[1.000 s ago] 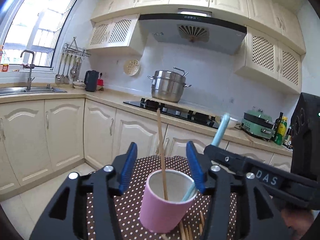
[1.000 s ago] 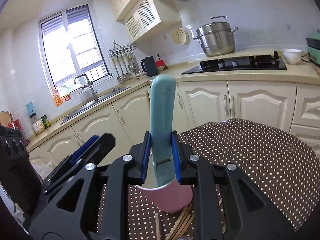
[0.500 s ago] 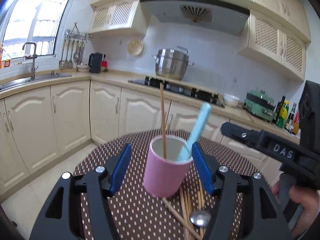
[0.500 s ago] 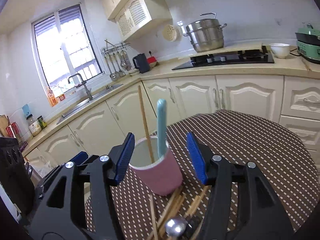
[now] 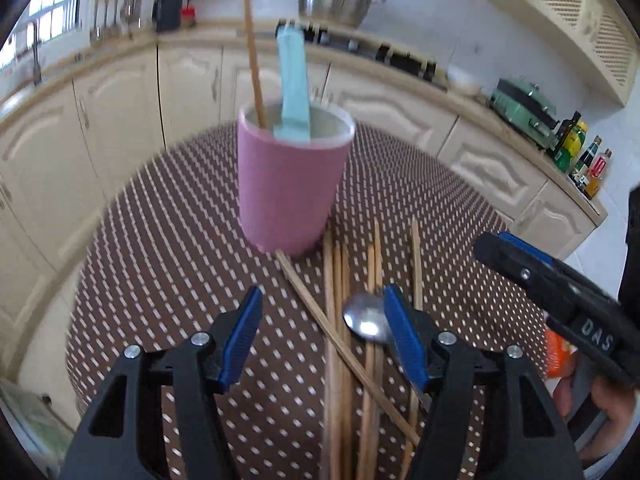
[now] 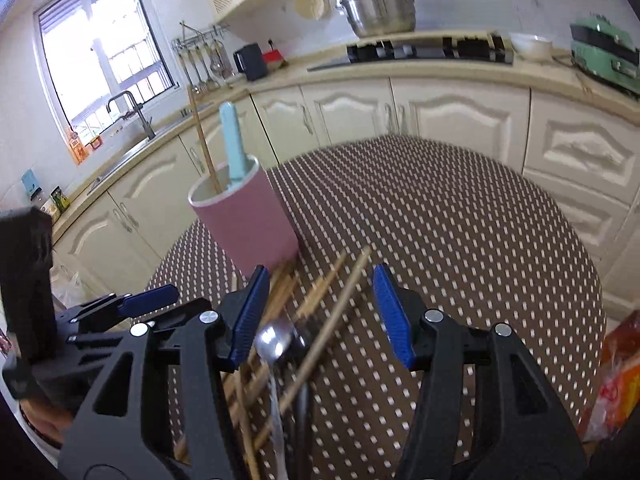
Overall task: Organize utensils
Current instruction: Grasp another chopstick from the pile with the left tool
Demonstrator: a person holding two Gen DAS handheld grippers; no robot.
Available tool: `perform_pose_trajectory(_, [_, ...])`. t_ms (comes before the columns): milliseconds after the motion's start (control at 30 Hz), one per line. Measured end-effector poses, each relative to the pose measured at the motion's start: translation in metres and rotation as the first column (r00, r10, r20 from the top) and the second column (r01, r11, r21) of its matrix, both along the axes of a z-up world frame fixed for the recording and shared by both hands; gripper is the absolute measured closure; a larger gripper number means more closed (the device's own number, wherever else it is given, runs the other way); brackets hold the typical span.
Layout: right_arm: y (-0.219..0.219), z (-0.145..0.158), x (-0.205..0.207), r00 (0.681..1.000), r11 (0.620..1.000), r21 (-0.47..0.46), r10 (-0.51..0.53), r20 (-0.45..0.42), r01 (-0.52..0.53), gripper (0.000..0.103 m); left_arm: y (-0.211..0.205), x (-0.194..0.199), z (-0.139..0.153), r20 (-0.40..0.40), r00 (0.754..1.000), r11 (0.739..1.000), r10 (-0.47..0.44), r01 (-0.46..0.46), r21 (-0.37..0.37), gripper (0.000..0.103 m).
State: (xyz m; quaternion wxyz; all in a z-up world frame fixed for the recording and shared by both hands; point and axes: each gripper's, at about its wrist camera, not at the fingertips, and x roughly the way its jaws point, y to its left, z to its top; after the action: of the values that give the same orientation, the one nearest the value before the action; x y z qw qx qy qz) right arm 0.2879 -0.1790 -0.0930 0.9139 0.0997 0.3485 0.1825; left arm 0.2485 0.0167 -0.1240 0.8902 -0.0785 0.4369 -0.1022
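The pink cup (image 5: 290, 184) looks matt and smooth. Pale wooden chopsticks (image 5: 338, 320) lie beside a glossy metal spoon (image 5: 366, 318) on the dotted brown tablecloth (image 6: 460, 232).

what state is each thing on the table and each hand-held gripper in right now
pink cup: upright on the dotted cloth, holds two utensils
blue utensil: standing in the cup, released
single chopstick: standing in the cup, leaning on its rim
loose chopsticks: lying flat in a heap, one crossing the rest
metal spoon: lying on the heap, bowl up
left hand-held gripper: open, empty
right hand-held gripper: open, empty, jaws just opened
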Motion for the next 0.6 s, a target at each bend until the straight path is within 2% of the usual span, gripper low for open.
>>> perform_pose_trajectory(67, [-0.002, -0.006, -0.003, 1.000, 1.000, 0.002, 0.003, -0.019, -0.003, 0.049, -0.001, 0.004, -0.009, -0.062, 0.998, 1.000, 0.010, -0.011, -0.019, 0.041])
perform_pose_trajectory(200, [-0.008, -0.016, -0.006, 0.998, 1.000, 0.009, 0.007, -0.055, -0.006, 0.049, -0.006, 0.008, -0.023, -0.116, 0.993, 0.999, 0.020, -0.025, -0.040, 0.043])
perform_pose_trajectory(233, [-0.009, -0.017, -0.006, 0.998, 1.000, 0.010, 0.008, -0.059, -0.007, 0.049, -0.008, 0.009, -0.025, -0.125, 0.992, 0.999, 0.018, -0.024, -0.045, 0.050])
perform_pose_trajectory(300, [-0.011, -0.021, -0.008, 0.997, 1.000, 0.014, 0.011, -0.074, -0.010, 0.049, -0.010, 0.012, -0.031, -0.152, 0.988, 0.998, 0.015, -0.023, -0.054, 0.057])
perform_pose_trajectory(467, [-0.012, -0.025, -0.010, 0.996, 1.000, 0.021, 0.019, -0.091, -0.017, 0.049, -0.012, 0.015, -0.042, -0.185, 0.982, 0.997, 0.026, -0.039, -0.070, 0.068])
perform_pose_trajectory(533, [-0.014, -0.026, -0.010, 0.995, 1.000, 0.021, 0.017, -0.097, -0.015, 0.049, -0.012, 0.017, -0.044, -0.192, 0.981, 0.996, 0.026, -0.041, -0.076, 0.083])
perform_pose_trajectory(600, [-0.016, -0.028, -0.012, 0.995, 1.000, 0.025, 0.013, -0.102, -0.011, 0.049, -0.011, 0.018, -0.045, -0.200, 0.979, 0.995, 0.030, -0.049, -0.091, 0.090])
